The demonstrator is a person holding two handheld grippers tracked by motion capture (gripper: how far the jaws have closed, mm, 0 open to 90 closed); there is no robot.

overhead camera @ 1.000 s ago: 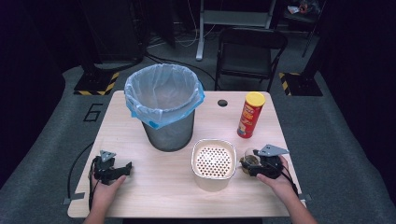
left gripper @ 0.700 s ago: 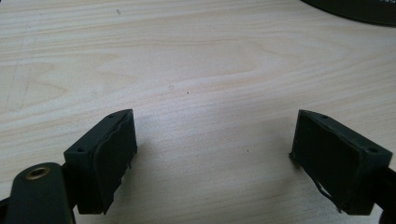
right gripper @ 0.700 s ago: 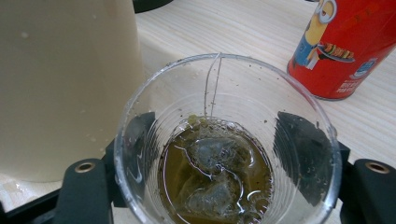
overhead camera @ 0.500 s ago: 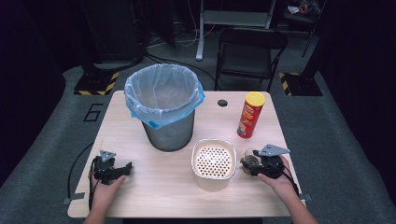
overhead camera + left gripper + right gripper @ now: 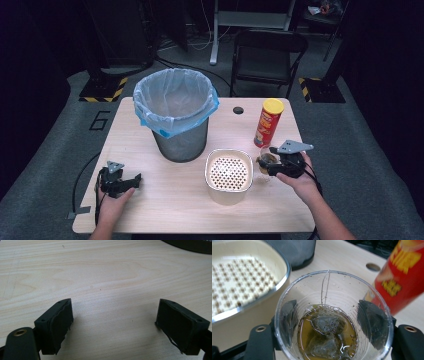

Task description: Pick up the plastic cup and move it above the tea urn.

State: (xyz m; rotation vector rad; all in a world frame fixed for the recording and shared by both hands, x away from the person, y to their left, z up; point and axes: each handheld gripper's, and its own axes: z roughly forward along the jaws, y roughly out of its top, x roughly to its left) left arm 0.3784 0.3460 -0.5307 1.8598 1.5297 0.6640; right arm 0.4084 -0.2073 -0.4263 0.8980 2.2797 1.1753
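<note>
Distance decided it in the high view: your right gripper (image 5: 267,163) had the clear plastic cup (image 5: 264,161) clamped between its jaws, just beside the strainer bowl (image 5: 228,175) on its left, while your left gripper (image 5: 131,181) sat well apart across the table (image 5: 170,210). The bin (image 5: 176,120) stood beyond the bowl, the red can (image 5: 268,122) just behind the cup.

Your left gripper view showed its jaws wide apart over bare wood, nothing between them.

Your right gripper view looked straight down the upright cup (image 5: 333,315); the jaws had just closed on its walls, tea bags (image 5: 324,335) in brown liquid at the bottom, the bowl (image 5: 242,277) close on the left.
</note>
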